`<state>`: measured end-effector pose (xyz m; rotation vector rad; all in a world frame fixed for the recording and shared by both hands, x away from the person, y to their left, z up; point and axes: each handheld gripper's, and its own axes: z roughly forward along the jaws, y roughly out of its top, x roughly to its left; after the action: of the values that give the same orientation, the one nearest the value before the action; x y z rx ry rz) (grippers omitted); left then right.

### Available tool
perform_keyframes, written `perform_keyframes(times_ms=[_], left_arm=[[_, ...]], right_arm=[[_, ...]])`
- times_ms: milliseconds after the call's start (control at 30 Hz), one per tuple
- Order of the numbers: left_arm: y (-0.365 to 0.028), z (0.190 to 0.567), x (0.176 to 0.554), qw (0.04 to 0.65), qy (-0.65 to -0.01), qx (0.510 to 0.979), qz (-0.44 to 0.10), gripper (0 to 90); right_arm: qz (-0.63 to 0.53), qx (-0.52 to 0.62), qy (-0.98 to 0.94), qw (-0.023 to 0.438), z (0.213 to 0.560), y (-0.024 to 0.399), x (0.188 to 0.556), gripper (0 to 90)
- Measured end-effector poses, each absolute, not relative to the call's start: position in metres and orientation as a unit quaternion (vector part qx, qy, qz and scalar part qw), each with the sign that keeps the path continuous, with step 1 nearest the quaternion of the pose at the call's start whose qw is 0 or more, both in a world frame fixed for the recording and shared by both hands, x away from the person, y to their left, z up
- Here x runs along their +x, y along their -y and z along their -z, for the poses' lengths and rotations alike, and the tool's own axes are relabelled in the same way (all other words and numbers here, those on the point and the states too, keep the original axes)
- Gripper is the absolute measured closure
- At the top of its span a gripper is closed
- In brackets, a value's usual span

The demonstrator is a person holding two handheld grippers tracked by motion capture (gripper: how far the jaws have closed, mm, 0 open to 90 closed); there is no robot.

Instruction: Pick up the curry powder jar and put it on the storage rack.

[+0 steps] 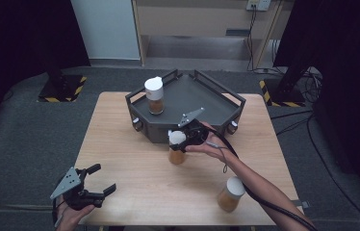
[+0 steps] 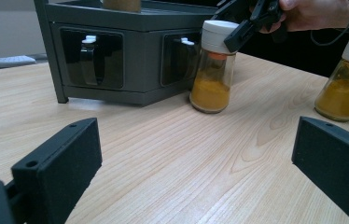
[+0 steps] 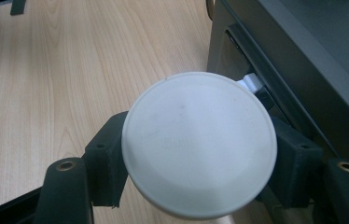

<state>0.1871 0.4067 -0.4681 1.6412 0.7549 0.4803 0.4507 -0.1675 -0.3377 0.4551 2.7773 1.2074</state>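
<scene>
from above, the right gripper (image 1: 182, 140) clamped the spice jar (image 1: 176, 153) standing on the table (image 1: 135, 187) just before the grey rack (image 1: 187, 96); the left gripper (image 1: 98, 185) gaped wide. the left gripper view showed that jar (image 2: 211, 79) upright. the right gripper view showed both pads against its white lid (image 3: 198, 143).

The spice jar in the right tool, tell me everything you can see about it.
The spice jar is clear glass with a white round cap and is about half full of orange-yellow powder. It stands upright on the wooden table, just in front of the dark grey rack, seemingly not touching it. The right tool is shut on the cap, one black jaw on each side, reaching in from above. A similar jar stands apart from it.
</scene>
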Motion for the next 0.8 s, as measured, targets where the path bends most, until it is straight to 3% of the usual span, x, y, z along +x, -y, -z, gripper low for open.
perform_keyframes(times_ms=[467, 800], left_arm=[[-0.407, 0.468, 0.187, 0.594, -0.324, 0.707, -0.206, 0.7], [-0.406, 0.468, 0.189, 0.593, -0.325, 0.709, -0.199, 0.8]], right_arm=[[-0.386, 0.15, -0.909, 0.044, 0.33, 0.167, 0.445, 33.2], [-0.4, 0.15, -0.903, 0.045, 0.307, 0.175, 0.439, 33.2]])
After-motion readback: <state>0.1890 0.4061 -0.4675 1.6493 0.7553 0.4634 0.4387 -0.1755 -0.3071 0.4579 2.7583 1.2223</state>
